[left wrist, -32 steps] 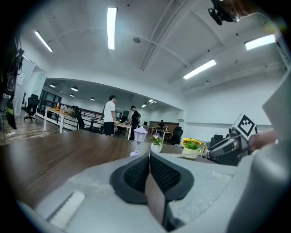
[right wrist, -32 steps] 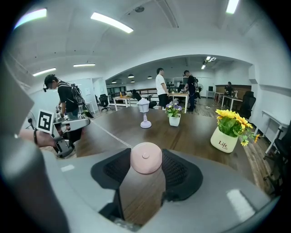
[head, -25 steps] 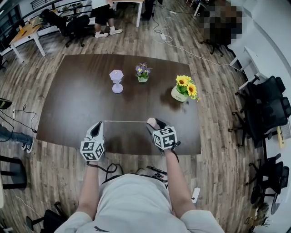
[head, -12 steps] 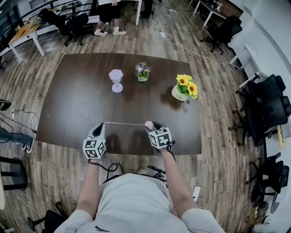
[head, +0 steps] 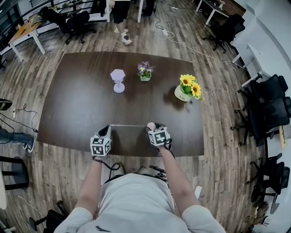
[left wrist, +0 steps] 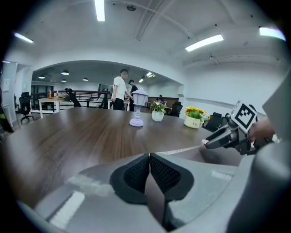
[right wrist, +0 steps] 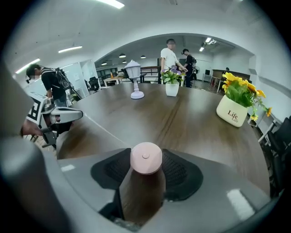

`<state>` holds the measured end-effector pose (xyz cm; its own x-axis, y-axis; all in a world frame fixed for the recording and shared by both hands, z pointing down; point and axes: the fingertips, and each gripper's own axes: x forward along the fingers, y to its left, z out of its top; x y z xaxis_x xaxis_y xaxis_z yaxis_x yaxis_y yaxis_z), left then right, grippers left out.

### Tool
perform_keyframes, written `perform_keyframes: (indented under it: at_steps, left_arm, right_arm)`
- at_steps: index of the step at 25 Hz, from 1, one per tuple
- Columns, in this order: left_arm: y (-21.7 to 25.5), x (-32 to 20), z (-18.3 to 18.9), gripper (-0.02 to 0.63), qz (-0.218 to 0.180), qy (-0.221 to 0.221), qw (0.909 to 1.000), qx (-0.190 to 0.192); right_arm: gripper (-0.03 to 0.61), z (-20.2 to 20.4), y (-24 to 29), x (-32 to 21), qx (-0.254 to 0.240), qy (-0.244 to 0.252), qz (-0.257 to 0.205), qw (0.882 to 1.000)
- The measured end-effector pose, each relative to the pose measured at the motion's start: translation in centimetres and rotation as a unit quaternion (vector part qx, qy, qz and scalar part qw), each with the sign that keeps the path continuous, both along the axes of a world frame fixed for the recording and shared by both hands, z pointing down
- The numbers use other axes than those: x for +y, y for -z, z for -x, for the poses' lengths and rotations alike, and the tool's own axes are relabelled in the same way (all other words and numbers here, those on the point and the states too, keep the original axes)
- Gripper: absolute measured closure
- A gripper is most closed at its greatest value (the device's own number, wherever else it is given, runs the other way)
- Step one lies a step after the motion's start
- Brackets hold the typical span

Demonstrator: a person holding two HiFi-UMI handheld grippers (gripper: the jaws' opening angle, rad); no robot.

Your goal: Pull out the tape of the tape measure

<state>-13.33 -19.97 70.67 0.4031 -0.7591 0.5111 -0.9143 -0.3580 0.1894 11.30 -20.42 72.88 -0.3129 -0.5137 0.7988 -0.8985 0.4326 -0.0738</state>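
A: What's the floor like?
B: Wood planks, with a dark brown worktop in the middle.
A: And around it?
B: Black office chairs at the right; strip lights overhead.

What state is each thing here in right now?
Tape measure: gripped in the right gripper's fingers.
Tape: pulled out, stretched between both grippers.
Left gripper: fingers shut on the tape's end.
Sunflower pot: upright.
Purple flower pot: upright.
Small lamp: upright.
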Motion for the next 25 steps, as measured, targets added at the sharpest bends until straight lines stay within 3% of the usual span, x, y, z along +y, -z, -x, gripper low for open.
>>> perform_keyframes:
  at_steps: [13,22,25]
  left_arm:
    - [-2.4,-1.2,-0.5,0.600,0.020,-0.017,0.9973,-0.069]
    - [-2.0,-1.1,-0.5,0.586,0.024,-0.009,0.9985,-0.048]
    - [-2.0,-0.9,-0.3,0.536,0.023,-0.006,0.9988,-0.042]
  right_arm:
    - [0.360,-0.4,-2.3,-0.8,0.021,-0.022,0.000,1.000]
    - [0.354,-0.3,-2.3,-0.7,0.003,-0.016,0.013,1.000]
    - [0.325,0.0,-2.1,-0.6,-0.008,-0.007,0.013,1.000]
